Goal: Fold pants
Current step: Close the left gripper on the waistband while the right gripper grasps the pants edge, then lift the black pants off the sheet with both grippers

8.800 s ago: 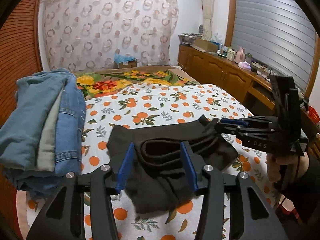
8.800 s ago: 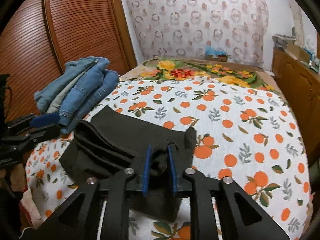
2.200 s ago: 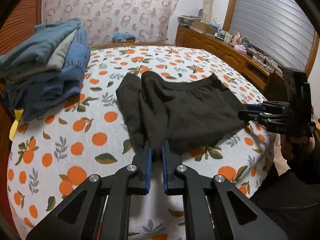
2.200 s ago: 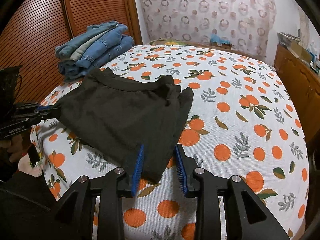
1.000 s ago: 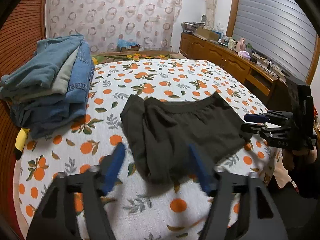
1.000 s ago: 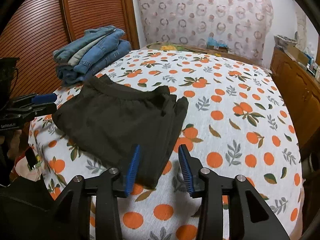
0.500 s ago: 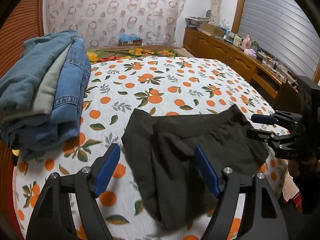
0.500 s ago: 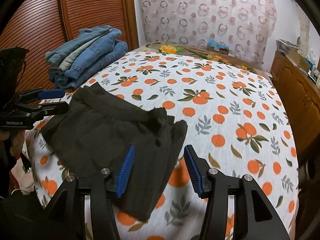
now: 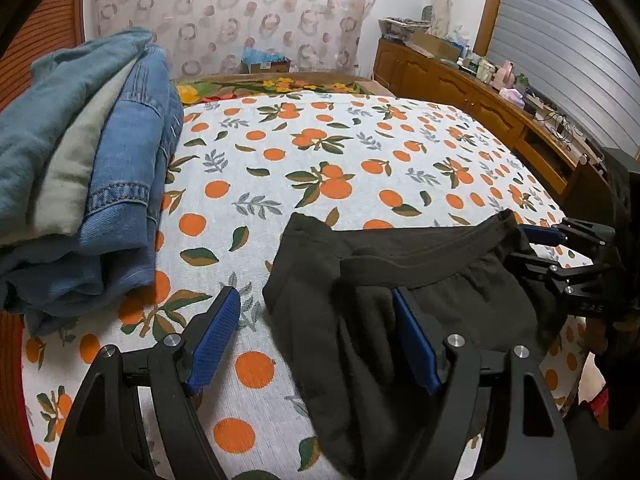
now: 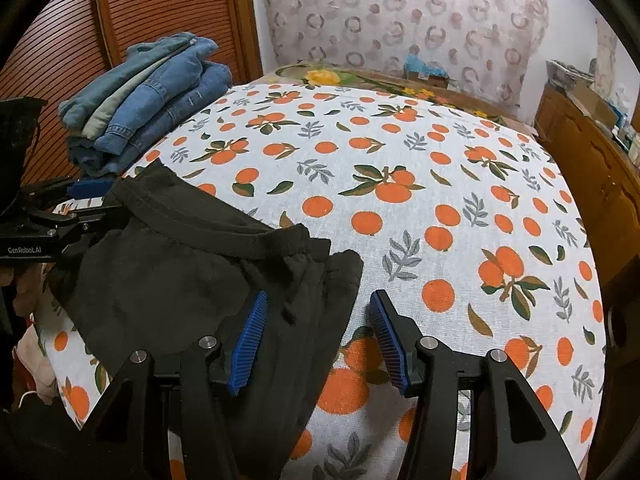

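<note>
The dark pants (image 9: pixel 400 280) lie folded flat on the orange-print bed, waistband toward the far side; they also show in the right wrist view (image 10: pixel 192 280). My left gripper (image 9: pixel 316 332) is open and empty, low over the pants' left edge. My right gripper (image 10: pixel 316 332) is open and empty over the pants' right edge. Each gripper shows at the side of the other's view, the right one (image 9: pixel 536 248) and the left one (image 10: pixel 84 200), both at the waistband corners with jaws apart.
A stack of folded jeans (image 9: pixel 80 168) sits on the bed's left side by the wooden wardrobe (image 10: pixel 140 8). A wooden sideboard (image 9: pixel 480 92) with clutter runs along the right wall. The bedspread (image 10: pixel 440 184) stretches beyond the pants.
Both grippers, earlier gripping or close on the pants' near hem, have let go, opened wide and moved forward toward the waistband. The pants lie where they were laid.
</note>
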{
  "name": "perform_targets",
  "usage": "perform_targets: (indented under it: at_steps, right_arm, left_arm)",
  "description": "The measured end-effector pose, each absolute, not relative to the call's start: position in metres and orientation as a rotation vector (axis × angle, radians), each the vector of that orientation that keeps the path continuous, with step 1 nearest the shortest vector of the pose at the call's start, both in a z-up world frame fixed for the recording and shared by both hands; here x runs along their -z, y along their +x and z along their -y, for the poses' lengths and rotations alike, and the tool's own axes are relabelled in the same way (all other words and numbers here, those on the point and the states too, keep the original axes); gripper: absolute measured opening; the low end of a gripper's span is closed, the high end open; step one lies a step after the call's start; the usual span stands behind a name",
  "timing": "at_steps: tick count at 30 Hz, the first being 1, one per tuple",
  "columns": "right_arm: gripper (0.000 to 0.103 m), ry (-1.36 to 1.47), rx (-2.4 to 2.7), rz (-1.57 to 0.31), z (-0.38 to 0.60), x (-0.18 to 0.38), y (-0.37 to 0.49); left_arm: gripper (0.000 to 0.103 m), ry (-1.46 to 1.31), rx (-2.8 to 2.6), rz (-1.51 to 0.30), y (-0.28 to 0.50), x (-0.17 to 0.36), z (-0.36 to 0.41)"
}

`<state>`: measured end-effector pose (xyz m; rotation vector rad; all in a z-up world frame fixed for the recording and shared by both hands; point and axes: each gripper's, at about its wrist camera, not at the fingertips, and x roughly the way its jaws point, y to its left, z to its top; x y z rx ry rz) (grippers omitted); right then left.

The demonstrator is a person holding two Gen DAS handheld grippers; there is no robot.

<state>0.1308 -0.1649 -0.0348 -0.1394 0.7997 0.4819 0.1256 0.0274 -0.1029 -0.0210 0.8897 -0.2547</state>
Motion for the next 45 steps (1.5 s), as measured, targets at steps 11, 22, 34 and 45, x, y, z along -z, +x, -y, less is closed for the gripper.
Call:
perform_targets:
  at_steps: [11, 22, 34, 45]
  right_arm:
    - [0.062, -0.129, -0.464, -0.819, 0.161, 0.036, 0.133]
    - [0.061, -0.120, -0.466, -0.818, 0.164, 0.036, 0.131]
    - [0.033, -0.096, -0.499, -0.805, 0.166, 0.036, 0.132]
    - [0.009, -0.052, -0.545, -0.787, 0.172, 0.032, 0.123]
  left_arm:
    - [0.078, -0.019, 0.278, -0.919, 0.139, 0.111, -0.028]
    - [0.076, -0.017, 0.304, -0.901, 0.142, 0.111, -0.027]
    - [0.054, -0.039, 0.346, -0.888, 0.138, 0.110, -0.026]
    - [0.017, -0.049, 0.379, -0.834, 0.122, 0.095, -0.020]
